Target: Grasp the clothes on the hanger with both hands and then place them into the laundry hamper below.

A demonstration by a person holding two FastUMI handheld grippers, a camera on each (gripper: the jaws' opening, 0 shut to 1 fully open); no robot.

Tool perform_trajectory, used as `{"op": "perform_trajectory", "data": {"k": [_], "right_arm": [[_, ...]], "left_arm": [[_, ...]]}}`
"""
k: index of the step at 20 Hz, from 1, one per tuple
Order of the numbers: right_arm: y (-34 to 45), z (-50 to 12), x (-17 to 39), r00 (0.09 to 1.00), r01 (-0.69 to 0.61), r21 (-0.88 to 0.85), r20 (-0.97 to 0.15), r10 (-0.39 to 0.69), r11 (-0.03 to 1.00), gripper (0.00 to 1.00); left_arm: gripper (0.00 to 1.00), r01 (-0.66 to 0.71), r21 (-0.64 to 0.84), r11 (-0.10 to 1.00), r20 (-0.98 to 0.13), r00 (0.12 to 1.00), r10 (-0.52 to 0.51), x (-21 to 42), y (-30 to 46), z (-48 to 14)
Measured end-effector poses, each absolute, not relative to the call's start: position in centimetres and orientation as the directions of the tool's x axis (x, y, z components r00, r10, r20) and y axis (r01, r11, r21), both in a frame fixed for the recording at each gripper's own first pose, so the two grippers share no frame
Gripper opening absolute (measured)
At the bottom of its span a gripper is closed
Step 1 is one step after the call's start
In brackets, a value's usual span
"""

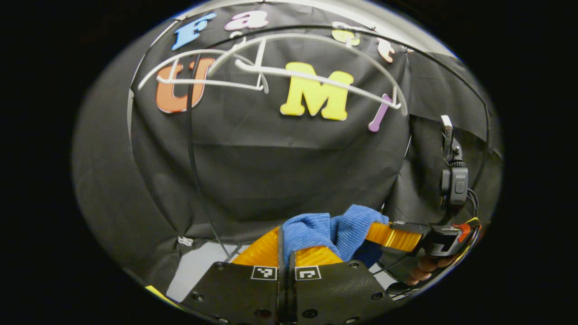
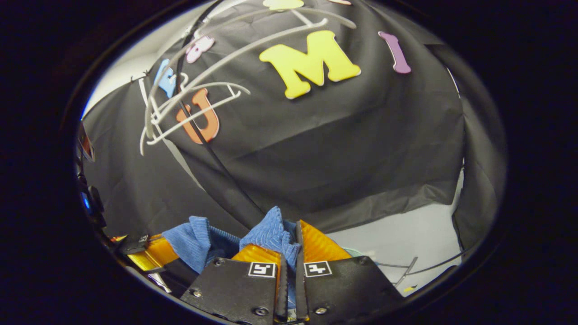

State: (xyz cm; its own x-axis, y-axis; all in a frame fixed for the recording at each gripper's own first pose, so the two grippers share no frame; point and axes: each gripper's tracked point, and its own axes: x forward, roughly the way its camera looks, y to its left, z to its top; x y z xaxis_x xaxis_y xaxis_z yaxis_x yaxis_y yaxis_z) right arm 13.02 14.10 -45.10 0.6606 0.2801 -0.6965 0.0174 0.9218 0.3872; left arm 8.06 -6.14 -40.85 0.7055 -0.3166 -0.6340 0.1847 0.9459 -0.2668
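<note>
A blue ribbed garment (image 1: 316, 232) is bunched between my two grippers, off the hangers. In the left gripper view my left gripper (image 1: 285, 241) is shut on one end of it, the cloth spilling over the right finger. The right gripper (image 1: 384, 232) comes in from the right and grips the garment's other end, with a hand (image 1: 424, 271) under it. In the right gripper view my right gripper (image 2: 295, 239) is shut on the blue garment (image 2: 271, 232), and the left gripper (image 2: 151, 253) holds another fold at the lower left.
Bare white hangers (image 1: 271, 74) hang high on a thin black rail against the black cloth wall, also white hangers (image 2: 189, 110) at upper left. A black pole (image 1: 192, 149) runs down. Pale floor (image 2: 406, 239) and a thin wire frame (image 2: 406, 266) lie below right.
</note>
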Motion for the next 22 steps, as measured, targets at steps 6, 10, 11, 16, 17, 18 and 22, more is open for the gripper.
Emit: {"op": "perform_trajectory", "data": {"k": [6, 10, 11, 16, 17, 18, 22], "right_arm": [[13.5, -55.1, 11.0, 0.496, 0.049, 0.312, -0.832, 0.248, 0.949, 0.10], [13.0, -59.9, 8.2, 0.337, 0.046, 0.249, -0.915, 0.220, 0.967, 0.16], [12.7, -60.8, 7.2, 0.294, 0.037, 0.231, -0.932, 0.210, 0.972, 0.24], [9.4, -62.9, 3.9, 0.190, 0.012, 0.109, -0.976, 0.104, 0.994, 0.56], [8.5, -62.5, 3.5, 0.188, 0.011, 0.085, -0.979, 0.082, 0.996, 0.61], [7.6, -62.1, 3.6, 0.199, 0.005, 0.056, -0.978, 0.053, 0.998, 0.68], [5.8, -58.4, 4.1, 0.278, -0.037, -0.021, -0.960, -0.010, 0.999, 0.76]], "left_arm": [[0.01, 0.175, -0.210, 0.962, -0.780, 0.564, -0.273, 6.7, -7.4, -49.7], [0.01, 0.155, -0.203, 0.967, -0.883, 0.397, -0.249, 3.4, -8.2, -54.2], [0.04, 0.161, -0.209, 0.965, -0.912, 0.324, -0.252, 2.0, -8.5, -55.4], [0.42, 0.189, -0.214, 0.958, -0.958, 0.153, -0.244, -2.1, -8.6, -56.4], [0.61, 0.192, -0.205, 0.960, -0.960, 0.152, -0.236, -2.0, -8.1, -56.5], [0.80, 0.197, -0.197, 0.961, -0.960, 0.160, -0.229, -2.1, -8.1, -56.4], [0.98, 0.205, -0.174, 0.963, -0.951, 0.219, -0.218, -2.0, -7.5, -54.1]]}}
